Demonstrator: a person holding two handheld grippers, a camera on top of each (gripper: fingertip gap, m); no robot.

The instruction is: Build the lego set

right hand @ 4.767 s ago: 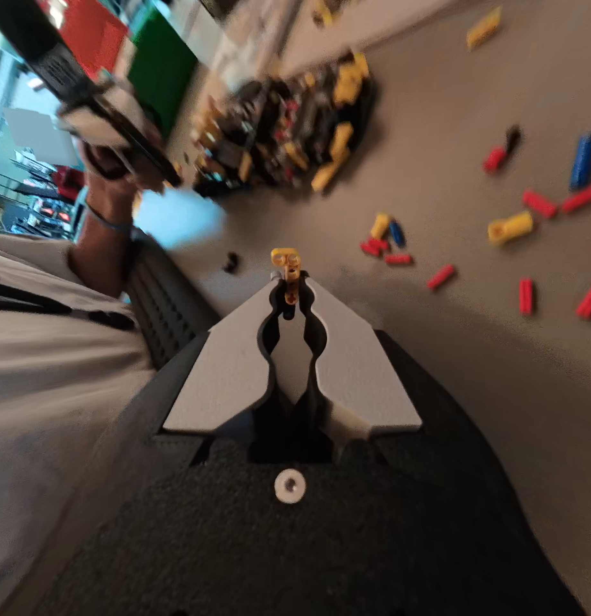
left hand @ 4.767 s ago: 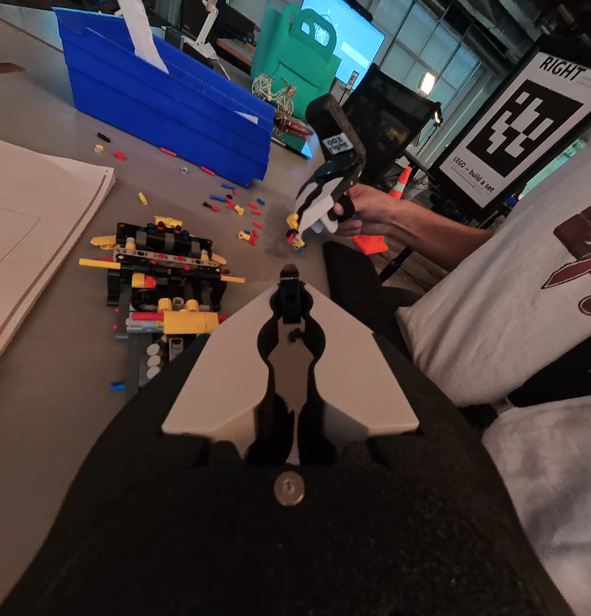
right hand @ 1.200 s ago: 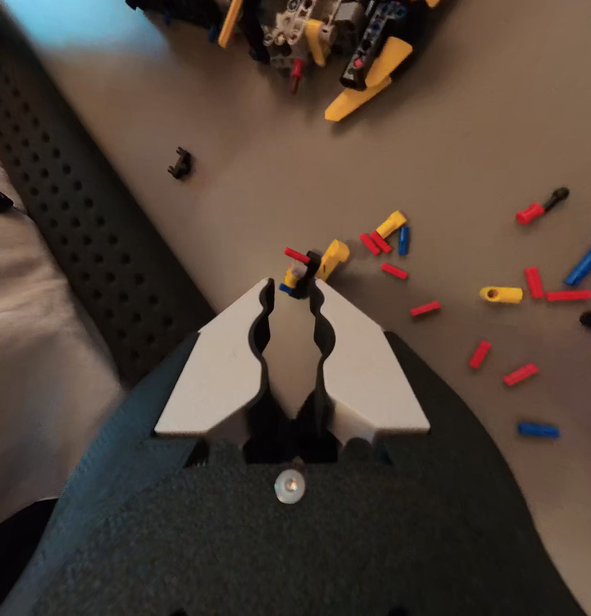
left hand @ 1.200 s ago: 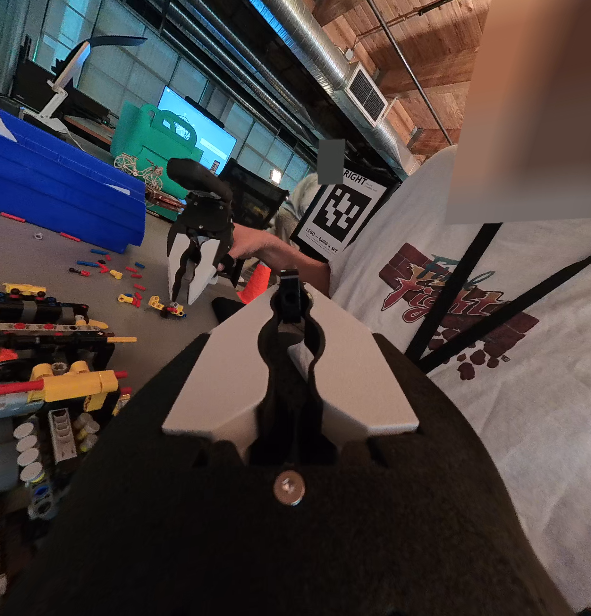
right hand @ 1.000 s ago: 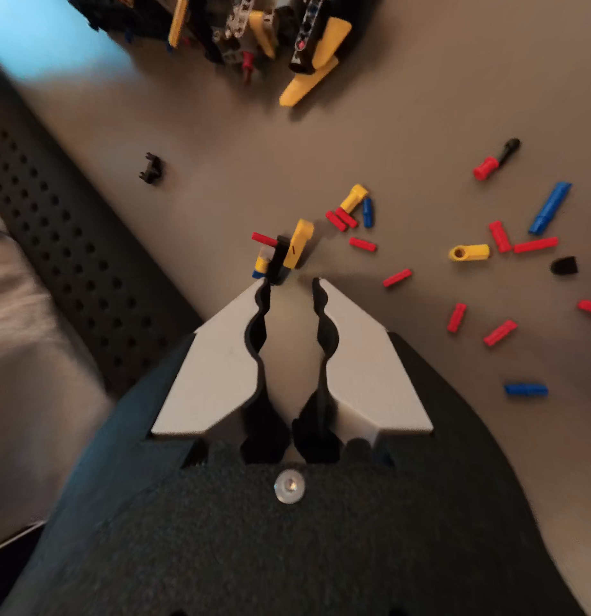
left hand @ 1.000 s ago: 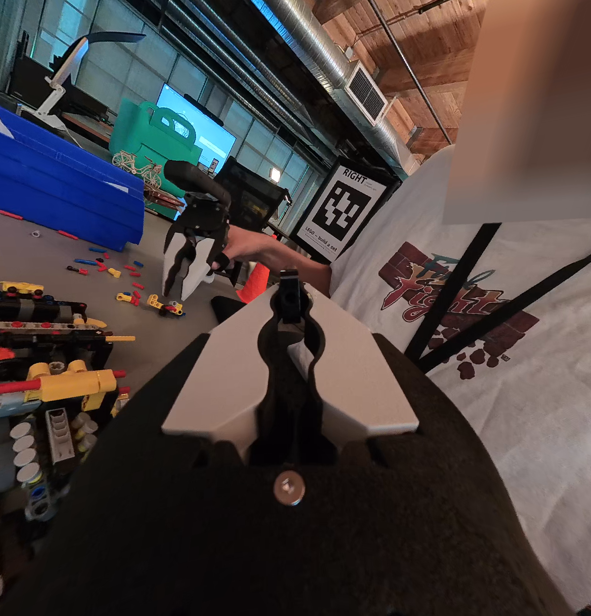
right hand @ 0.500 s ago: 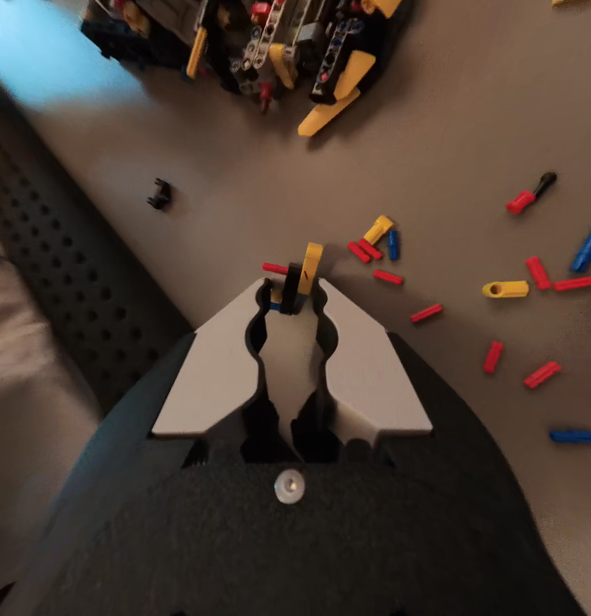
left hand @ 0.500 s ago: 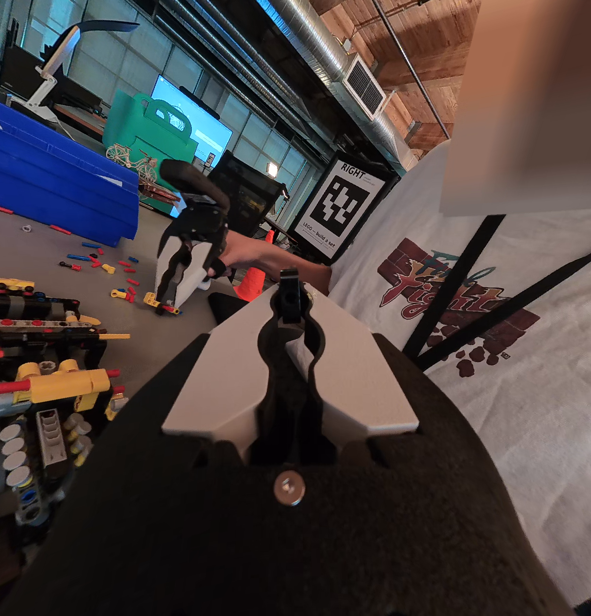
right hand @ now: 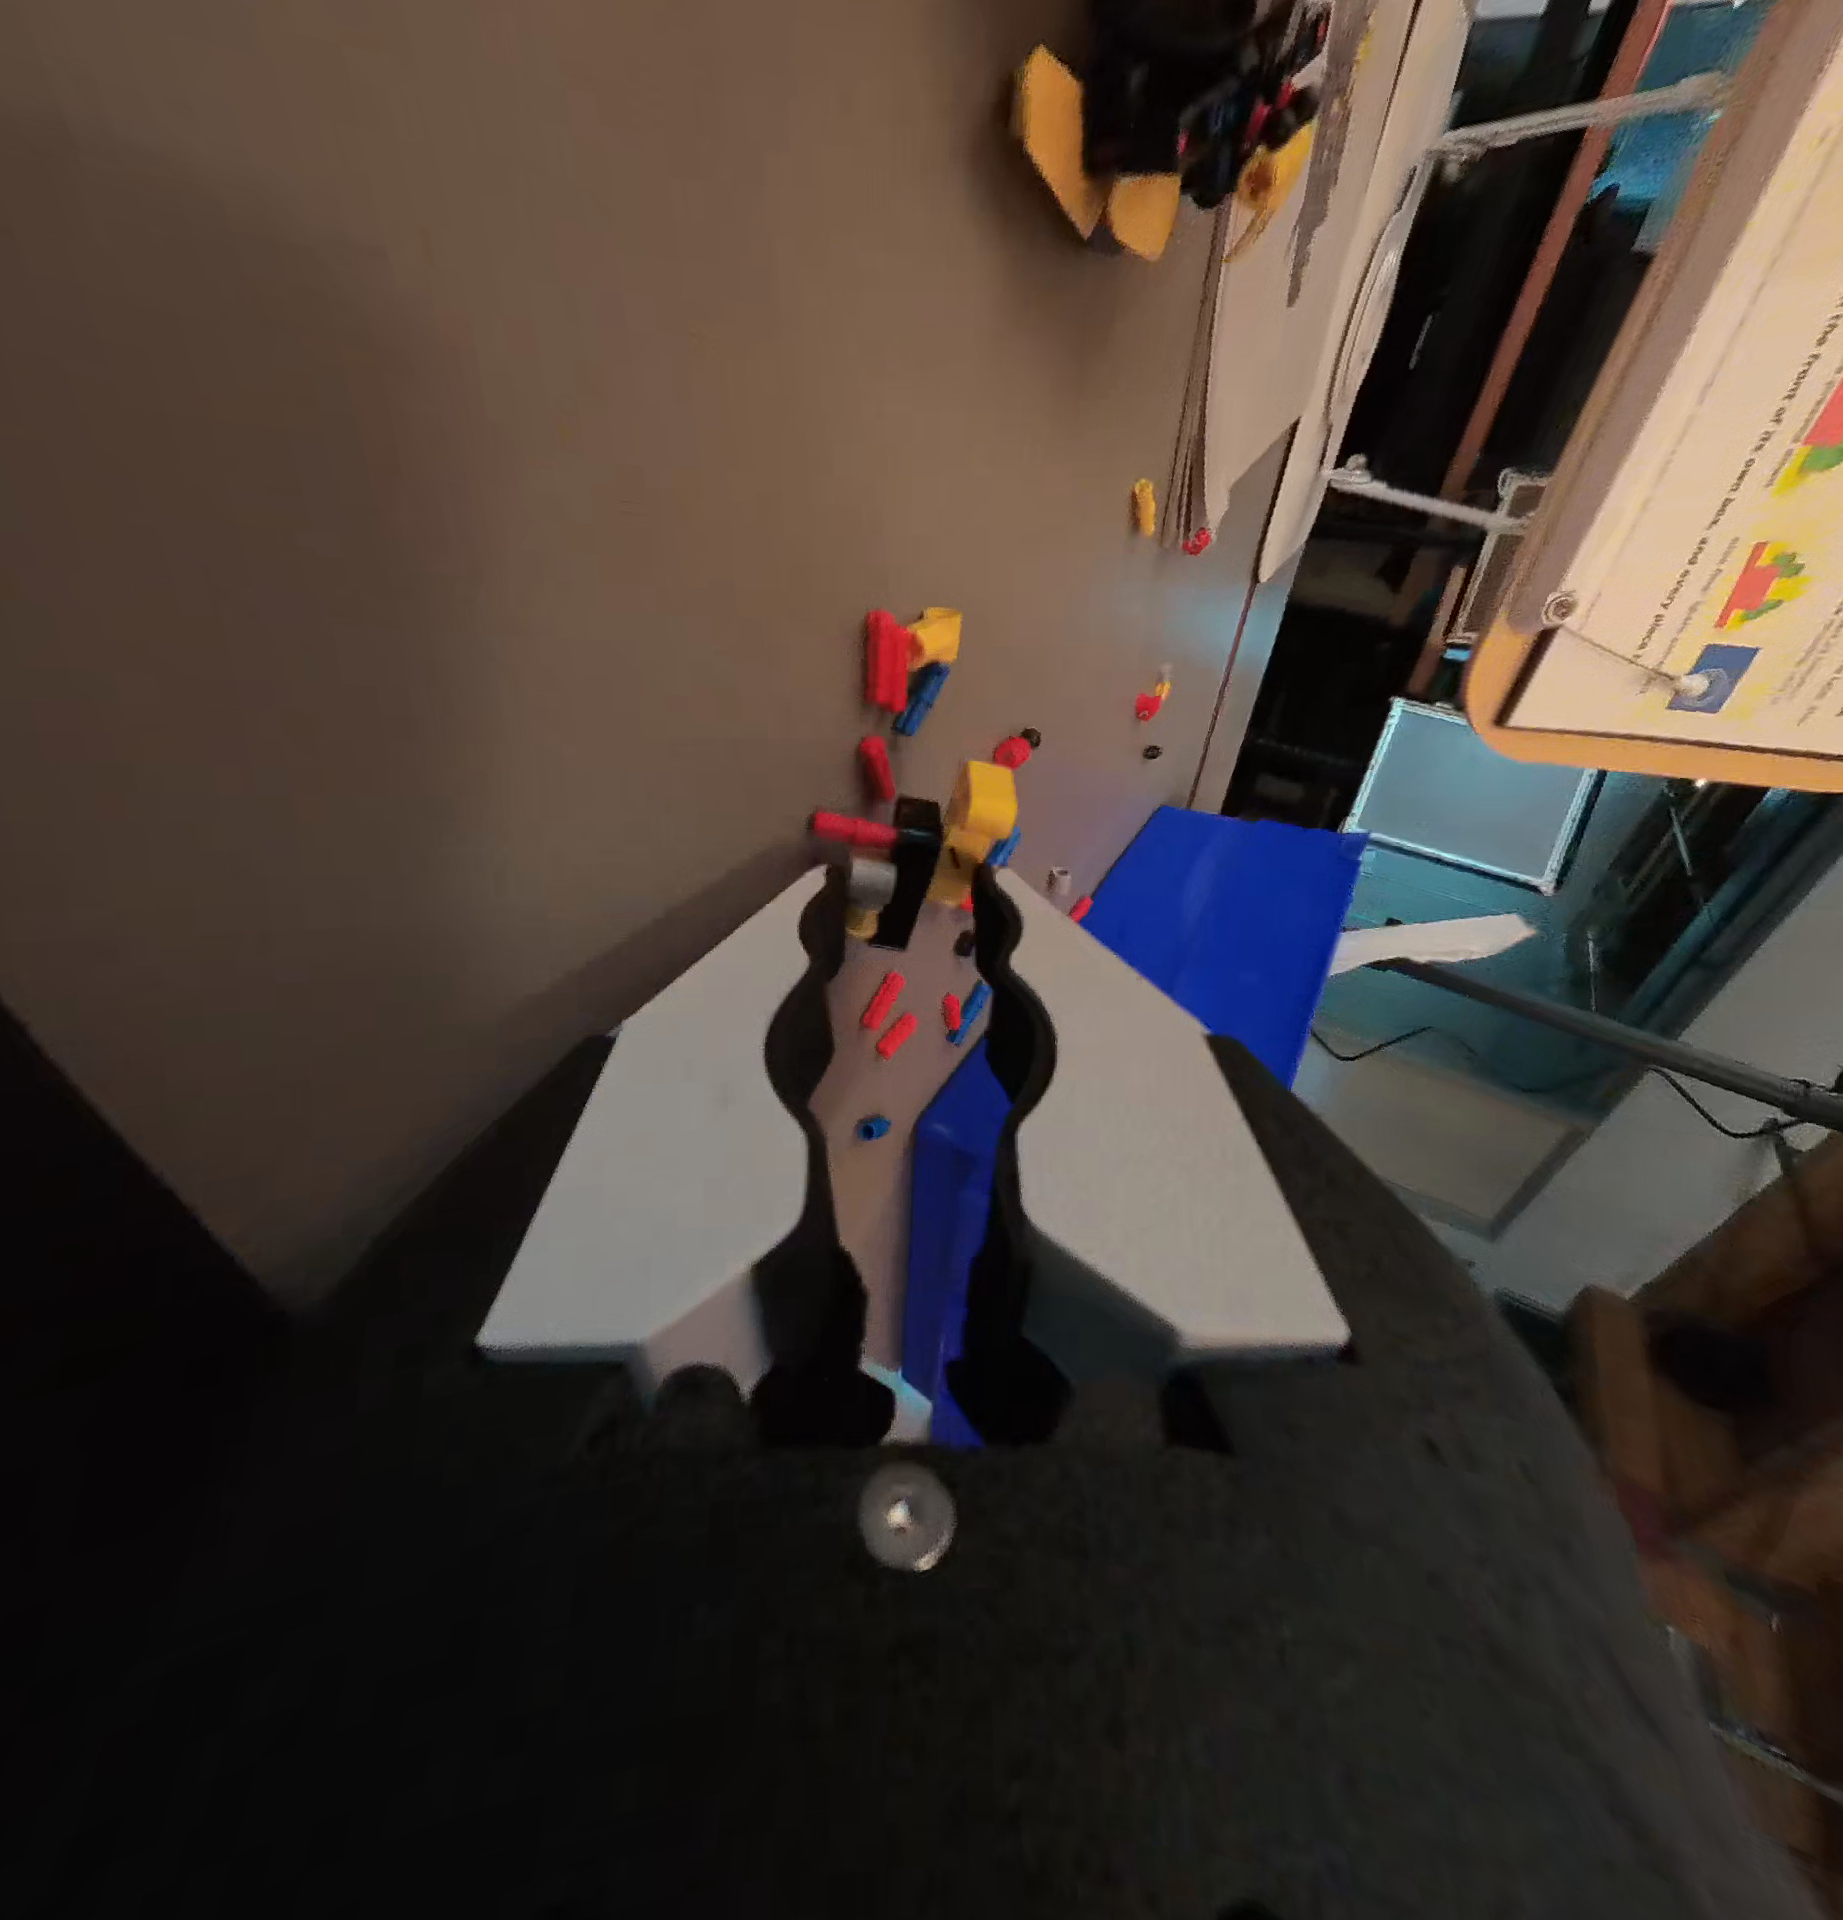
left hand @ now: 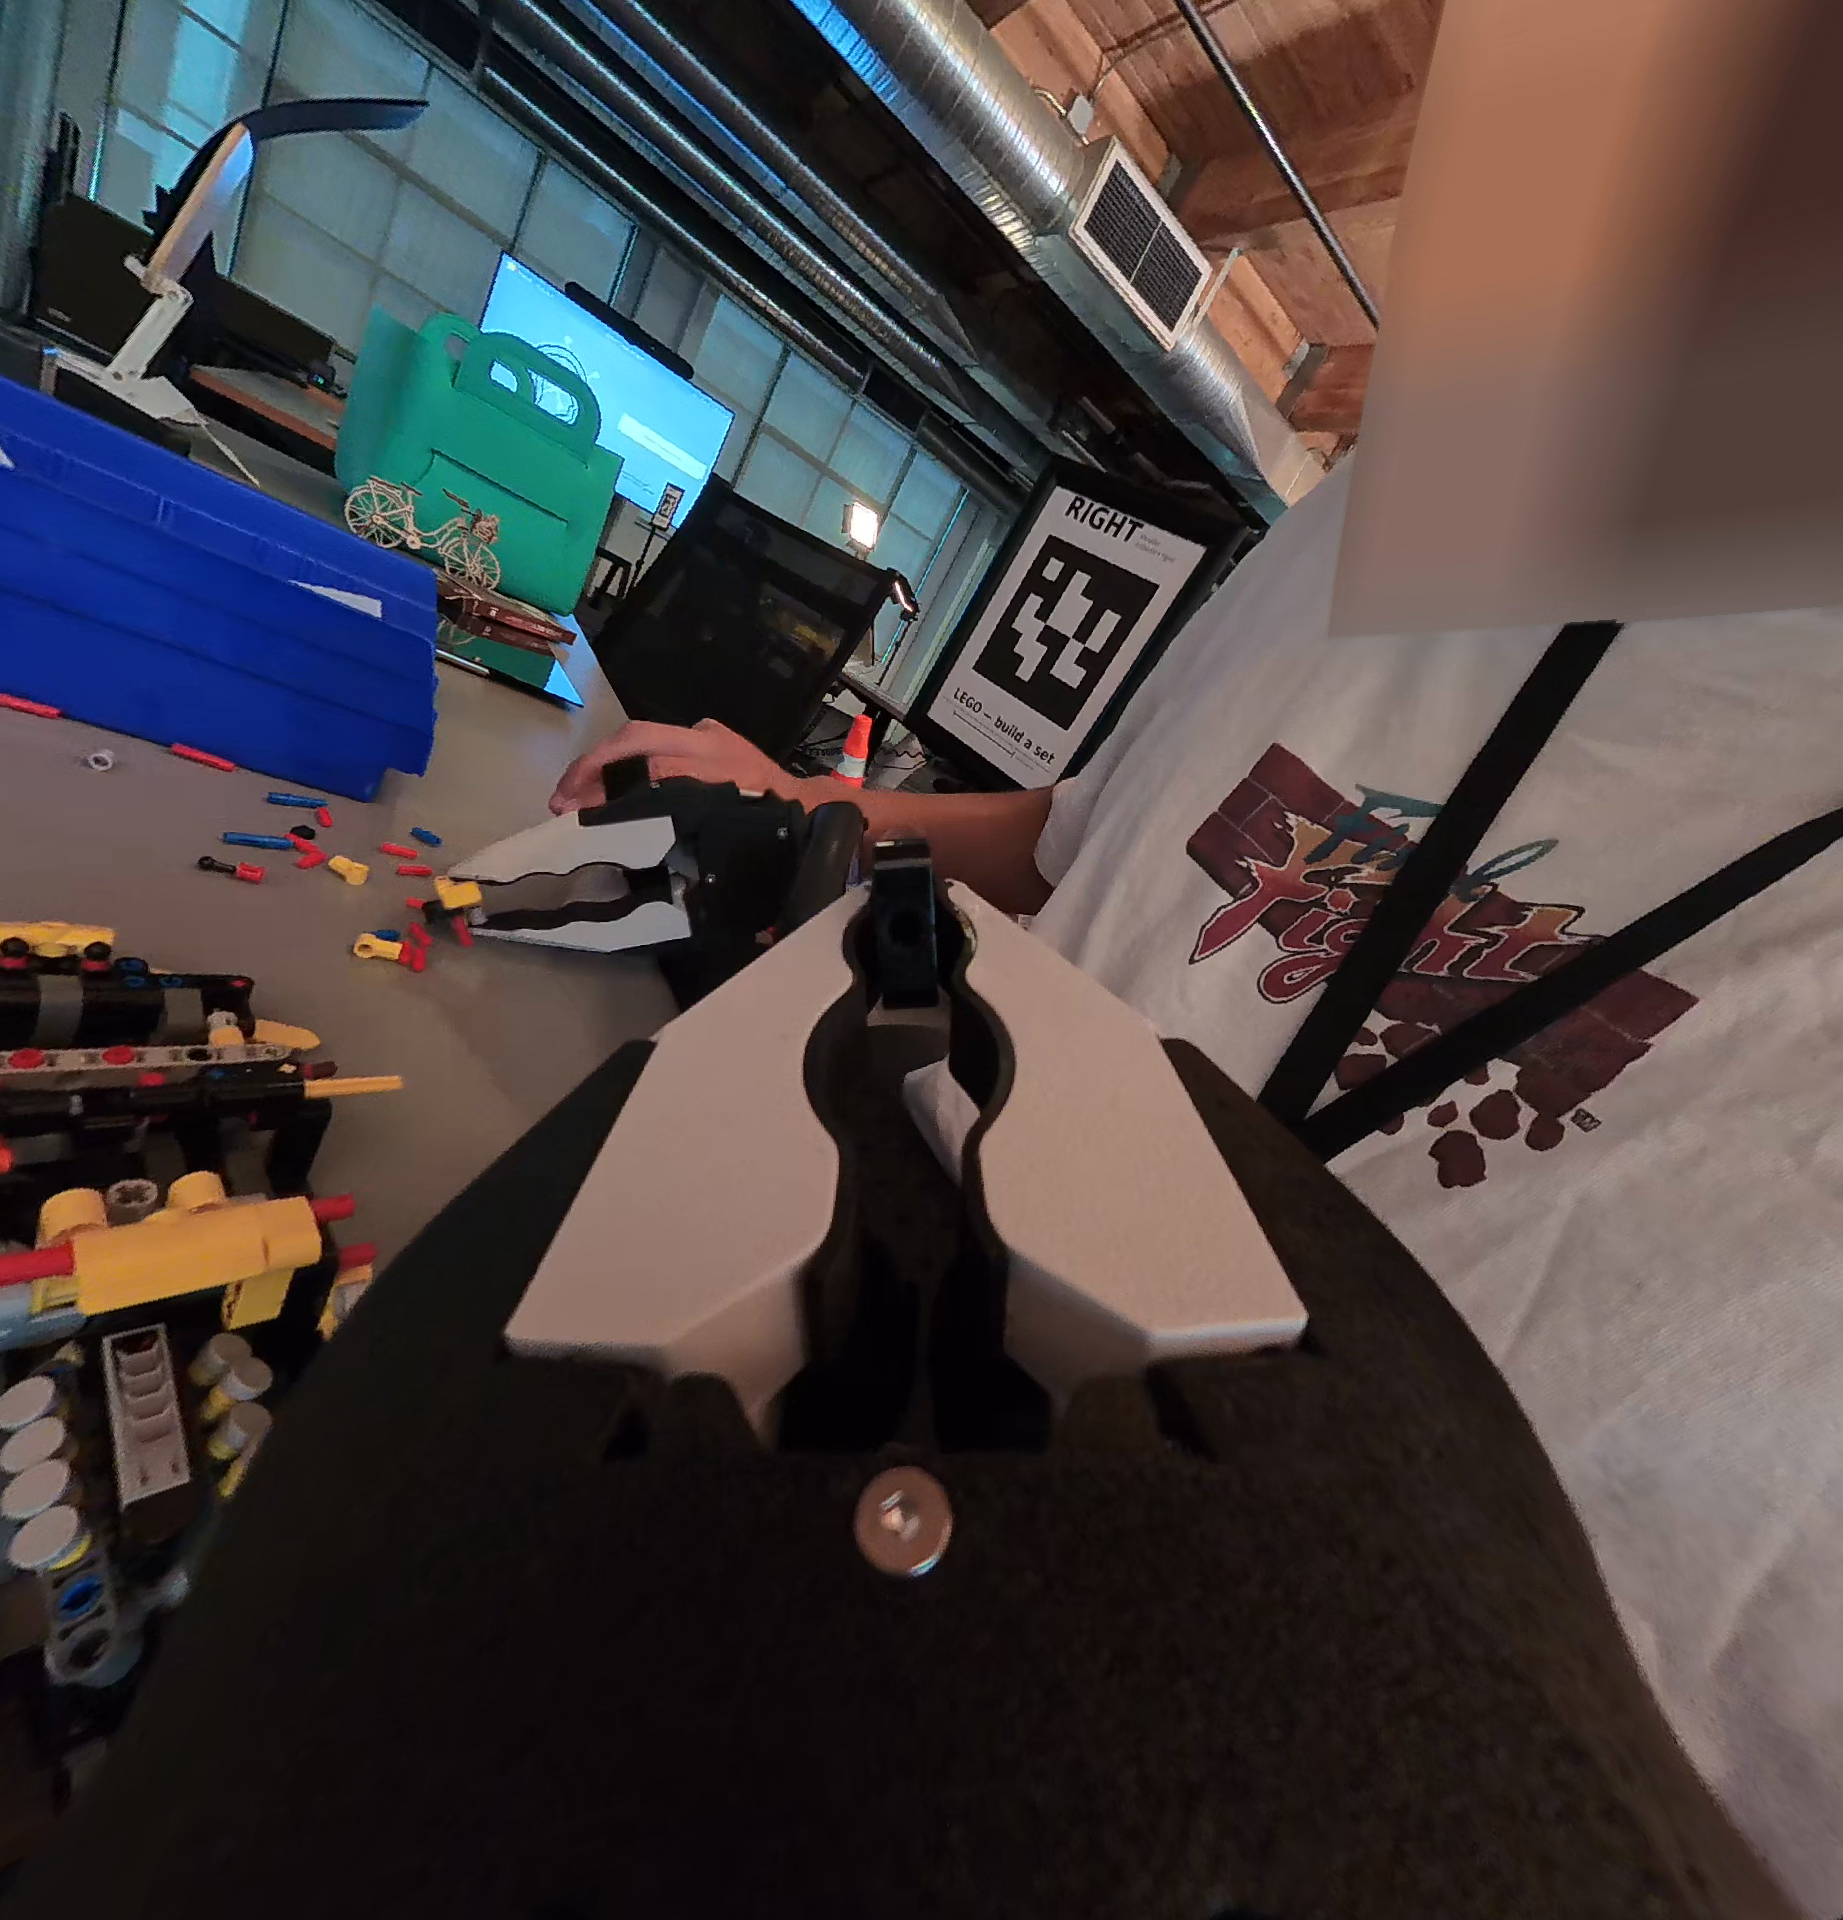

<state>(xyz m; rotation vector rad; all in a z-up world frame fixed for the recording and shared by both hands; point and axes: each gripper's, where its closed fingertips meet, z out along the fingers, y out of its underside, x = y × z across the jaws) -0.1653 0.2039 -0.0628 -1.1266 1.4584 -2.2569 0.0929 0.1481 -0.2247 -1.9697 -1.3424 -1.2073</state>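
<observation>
Looking along the left gripper first, then the right:

Left wrist view, left gripper (left hand: 904, 940): at frame centre, its white fingers are closed on a small black piece (left hand: 902, 935) that stands upright between the tips, in front of a person's white printed shirt (left hand: 1582, 1039).

Left wrist view, half-built model (left hand: 117, 1174): a black, yellow and red assembly at the left edge of the frame, resting on the grey table (left hand: 460, 1018).

Left wrist view, right gripper (left hand: 470, 902): left of centre, lying low over the table on its side, its tips pinch a small yellow and black cluster (left hand: 451, 896); a hand (left hand: 678, 764) rests on top of it.

Left wrist view, loose pins (left hand: 314, 847): red, blue and yellow bits scattered on the table between the right gripper and a blue bin (left hand: 190, 613) at the upper left.

Left wrist view, background: a green bag (left hand: 470, 457) behind the bin; a black-and-white marker sign (left hand: 1073, 634) right of centre.

Right wrist view, right gripper (right hand: 912, 883): at centre, jaws nearly closed and gripping the cluster (right hand: 927, 857), made of yellow, black, grey and red parts.

Right wrist view, loose pins (right hand: 896, 665): just above the tips, lying on the table (right hand: 377, 468); more show through the gap between the fingers.

Right wrist view, model (right hand: 1156, 114): blurred, at the top of the frame.

Right wrist view, bin (right hand: 1208, 914): right of the fingertips.

Right wrist view, instruction pages (right hand: 1270, 312): upper right, at the table edge.
</observation>
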